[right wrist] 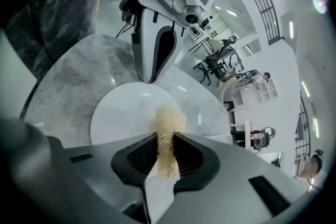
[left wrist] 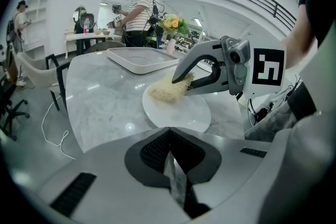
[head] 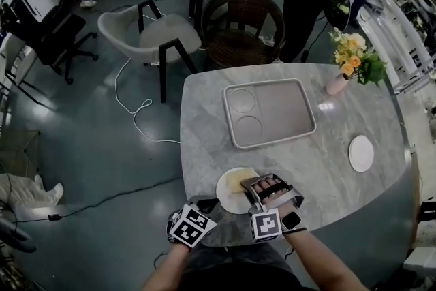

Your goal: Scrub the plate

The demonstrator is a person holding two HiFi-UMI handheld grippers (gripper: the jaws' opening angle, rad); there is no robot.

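Scouring pad down on the round white plate (head: 227,199), at the near edge of my grey marble table (head: 204,119).
My right tongs (right wrist: 167,139) pinch a pale yellow fibrous scouring pad (right wrist: 169,122) that rests on the plate. My left tongs (left wrist: 169,134) are pressed together on the plate's rim, just opposite.

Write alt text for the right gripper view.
The right gripper clamps a tan fibrous scrubber pressed onto a white plate on a marble table. The left gripper pinches the plate's far rim.
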